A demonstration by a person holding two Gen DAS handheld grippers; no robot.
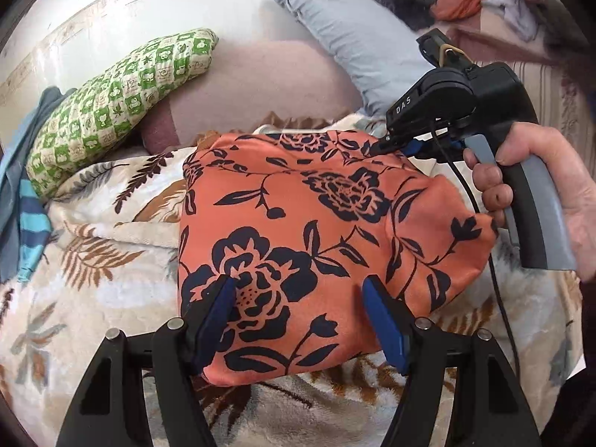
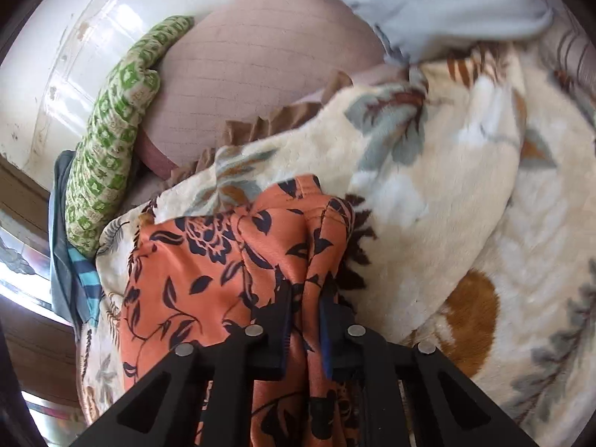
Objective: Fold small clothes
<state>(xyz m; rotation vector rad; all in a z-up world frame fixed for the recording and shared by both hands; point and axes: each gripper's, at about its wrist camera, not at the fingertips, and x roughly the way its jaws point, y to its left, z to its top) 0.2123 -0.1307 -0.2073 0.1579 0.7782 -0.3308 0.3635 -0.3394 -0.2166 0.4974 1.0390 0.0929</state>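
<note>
Right gripper point(image 2: 305, 298) clamped on bunched far edge of orange floral garment point(image 1: 316, 238). Left gripper point(image 1: 298, 298) spread wide, blue fingers point(image 1: 219, 320) straddling garment's near edge. Garment folded on leaf-print blanket point(image 1: 111, 272). Beyond garment: green checked pillow point(image 1: 111, 108), grey pillow point(image 1: 350, 41).

— I see an orange garment point(image 1: 320, 231) with navy flowers. Yours?
— Same. My cream blanket point(image 2: 428, 193) has grey and brown leaves; the pillow point(image 2: 111, 171) is green-and-cream checked.
</note>
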